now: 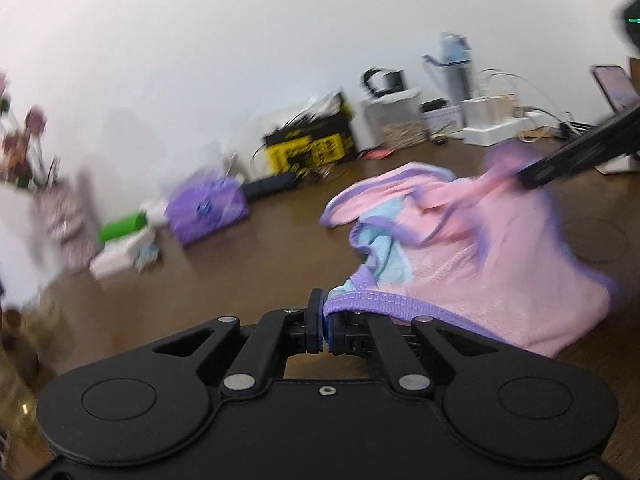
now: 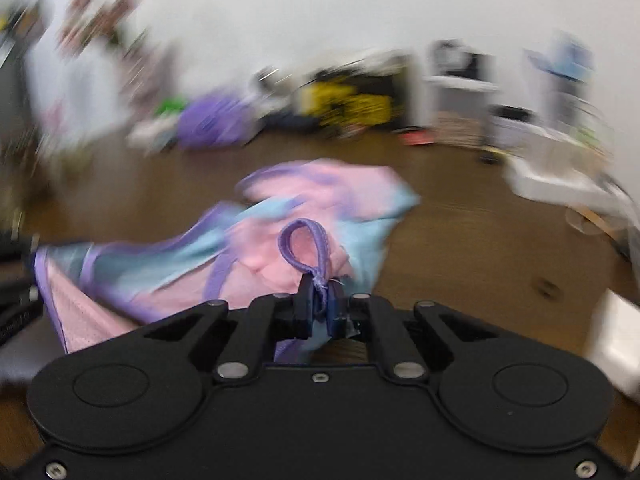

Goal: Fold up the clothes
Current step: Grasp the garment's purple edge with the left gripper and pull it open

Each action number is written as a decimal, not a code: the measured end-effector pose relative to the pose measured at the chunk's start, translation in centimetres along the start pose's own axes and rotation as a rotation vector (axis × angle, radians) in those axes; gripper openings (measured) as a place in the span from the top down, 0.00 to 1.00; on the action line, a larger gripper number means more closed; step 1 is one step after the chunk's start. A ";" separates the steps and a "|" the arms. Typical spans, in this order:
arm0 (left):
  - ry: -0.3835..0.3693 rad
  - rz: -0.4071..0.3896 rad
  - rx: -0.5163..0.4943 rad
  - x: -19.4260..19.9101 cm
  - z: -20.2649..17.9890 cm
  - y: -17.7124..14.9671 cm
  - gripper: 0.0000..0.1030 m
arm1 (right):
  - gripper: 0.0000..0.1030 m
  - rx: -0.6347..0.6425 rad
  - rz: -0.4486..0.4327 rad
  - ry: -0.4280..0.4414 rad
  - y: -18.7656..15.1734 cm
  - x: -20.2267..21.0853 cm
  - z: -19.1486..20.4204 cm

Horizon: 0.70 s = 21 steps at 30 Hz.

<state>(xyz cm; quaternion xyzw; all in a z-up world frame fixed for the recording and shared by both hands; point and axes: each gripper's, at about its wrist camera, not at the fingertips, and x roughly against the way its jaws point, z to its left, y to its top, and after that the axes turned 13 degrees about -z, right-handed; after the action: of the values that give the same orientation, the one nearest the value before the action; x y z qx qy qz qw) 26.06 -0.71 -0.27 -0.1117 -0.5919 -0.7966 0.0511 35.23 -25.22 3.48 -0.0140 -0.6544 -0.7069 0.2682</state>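
Observation:
A pink, light-blue and purple-trimmed garment lies bunched on the brown wooden table. My left gripper is shut on its purple hem at the near edge. My right gripper is shut on a purple loop of the garment's trim, with the cloth spread ahead and to the left. In the left wrist view the right gripper reaches in from the right and pinches the garment's far side. Both views are motion-blurred.
Along the back wall stand a purple pack, a yellow-and-black box, white boxes, a blue-and-white appliance and cables. A green object and flowers are at the left. A phone stands at the right.

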 end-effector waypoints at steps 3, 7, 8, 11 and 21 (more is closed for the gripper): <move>-0.017 0.002 0.003 0.2 0.1 0.1 0.98 | 0.92 -0.097 0.016 -0.037 -0.9 1.4 -2.7; -0.068 0.049 -0.030 0.5 -0.6 0.1 0.95 | 0.90 -0.167 0.022 -0.052 -2.0 3.0 -3.5; -0.132 0.097 -0.038 0.7 -0.7 0.0 0.93 | 0.84 -0.167 0.024 -0.051 -2.2 3.0 -3.5; -0.242 0.158 0.021 2.4 0.0 0.4 0.30 | 0.45 -0.136 0.030 -0.036 -1.9 3.3 -3.2; -0.494 0.111 0.285 -1.4 0.1 6.4 0.28 | 0.27 -0.070 -0.027 -0.033 -1.3 5.1 -3.0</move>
<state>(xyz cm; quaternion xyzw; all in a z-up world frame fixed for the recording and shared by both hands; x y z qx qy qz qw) 28.76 -2.56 5.42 -0.3262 -0.6855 -0.6499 -0.0361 31.38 -29.89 3.69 -0.0263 -0.6338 -0.7325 0.2473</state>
